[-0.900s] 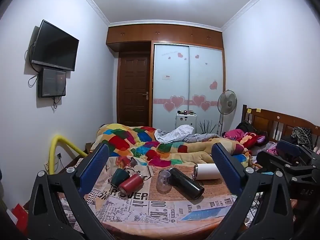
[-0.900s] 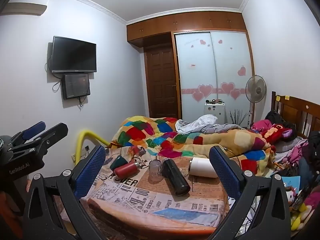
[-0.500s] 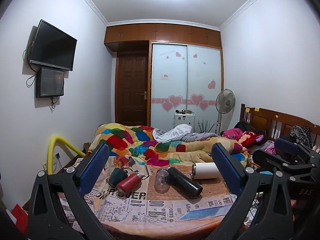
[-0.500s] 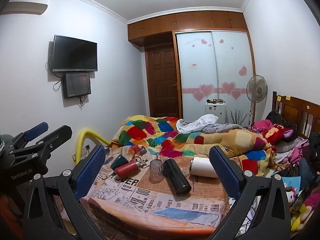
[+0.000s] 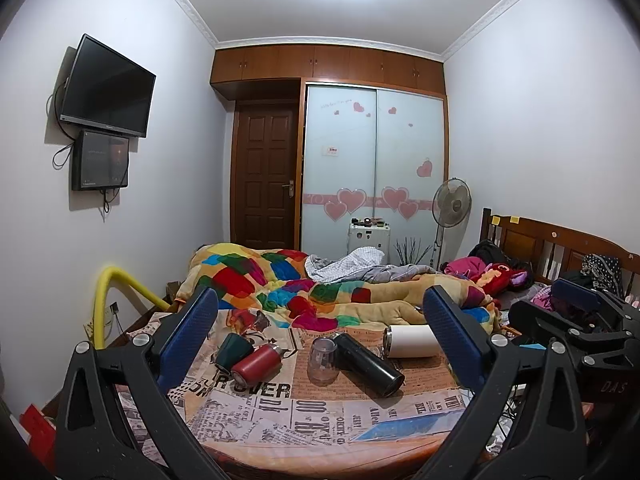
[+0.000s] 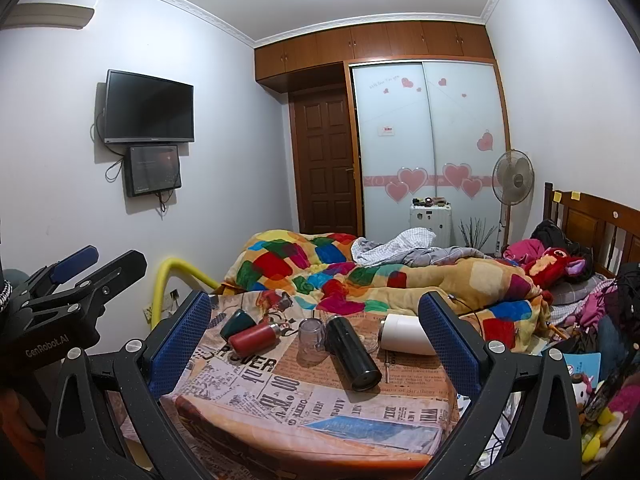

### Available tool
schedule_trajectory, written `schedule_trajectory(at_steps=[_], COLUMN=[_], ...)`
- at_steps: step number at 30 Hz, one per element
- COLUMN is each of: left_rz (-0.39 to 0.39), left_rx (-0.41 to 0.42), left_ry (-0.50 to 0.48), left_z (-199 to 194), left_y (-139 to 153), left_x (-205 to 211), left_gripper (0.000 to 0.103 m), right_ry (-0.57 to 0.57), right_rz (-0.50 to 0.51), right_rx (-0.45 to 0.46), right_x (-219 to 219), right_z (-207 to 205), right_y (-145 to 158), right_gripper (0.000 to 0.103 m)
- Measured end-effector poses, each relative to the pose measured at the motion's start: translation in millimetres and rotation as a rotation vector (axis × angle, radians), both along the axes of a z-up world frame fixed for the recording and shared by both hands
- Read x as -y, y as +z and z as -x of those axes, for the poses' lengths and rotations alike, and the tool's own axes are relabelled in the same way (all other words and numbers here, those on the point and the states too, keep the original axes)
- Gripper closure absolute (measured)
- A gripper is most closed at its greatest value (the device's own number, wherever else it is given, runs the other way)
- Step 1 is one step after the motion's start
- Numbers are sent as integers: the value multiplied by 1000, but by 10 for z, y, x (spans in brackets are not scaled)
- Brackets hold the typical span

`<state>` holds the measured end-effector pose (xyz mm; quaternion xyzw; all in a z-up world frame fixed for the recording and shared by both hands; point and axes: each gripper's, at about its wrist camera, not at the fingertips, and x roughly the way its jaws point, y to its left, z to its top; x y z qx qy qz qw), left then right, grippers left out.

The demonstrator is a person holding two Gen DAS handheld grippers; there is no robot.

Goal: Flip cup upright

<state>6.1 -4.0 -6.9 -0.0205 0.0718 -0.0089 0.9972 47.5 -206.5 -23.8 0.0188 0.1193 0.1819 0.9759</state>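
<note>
Several cups lie on a table covered with a newspaper-print cloth (image 5: 280,412): a dark green cup (image 5: 230,349), a red bottle (image 5: 256,363), a black tumbler (image 5: 368,363) and a white tumbler (image 5: 410,341), all on their sides. A clear glass cup (image 5: 322,363) stands among them mouth down. The same cups show in the right wrist view: green (image 6: 238,322), red (image 6: 254,336), clear (image 6: 310,339), black (image 6: 352,351), white (image 6: 404,339). My left gripper (image 5: 320,332) is open and empty, well short of the cups. My right gripper (image 6: 316,330) is open and empty too.
A bed with a colourful patchwork quilt (image 5: 304,284) lies right behind the table. A yellow padded rail (image 5: 108,296) stands at the left. A wooden headboard (image 5: 560,244) and piled clothes are at the right. A fan (image 5: 451,204) stands by the wardrobe.
Both views have shifted slightly, the left one drifting a little; the cups have not moved. Both grippers stay open.
</note>
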Motion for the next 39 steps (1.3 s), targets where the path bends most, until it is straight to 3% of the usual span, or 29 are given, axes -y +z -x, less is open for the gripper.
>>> schedule_trajectory(at_steps=[39], left_rz=[4], left_rx=[9], left_ry=[8], left_z=[2], left_y=[53], left_x=[20], left_gripper=[0], right_ry=[-2], right_rz=[1], right_rx=[0], right_x=[31], right_z=[-16], right_y=[-17], right_gripper=[0])
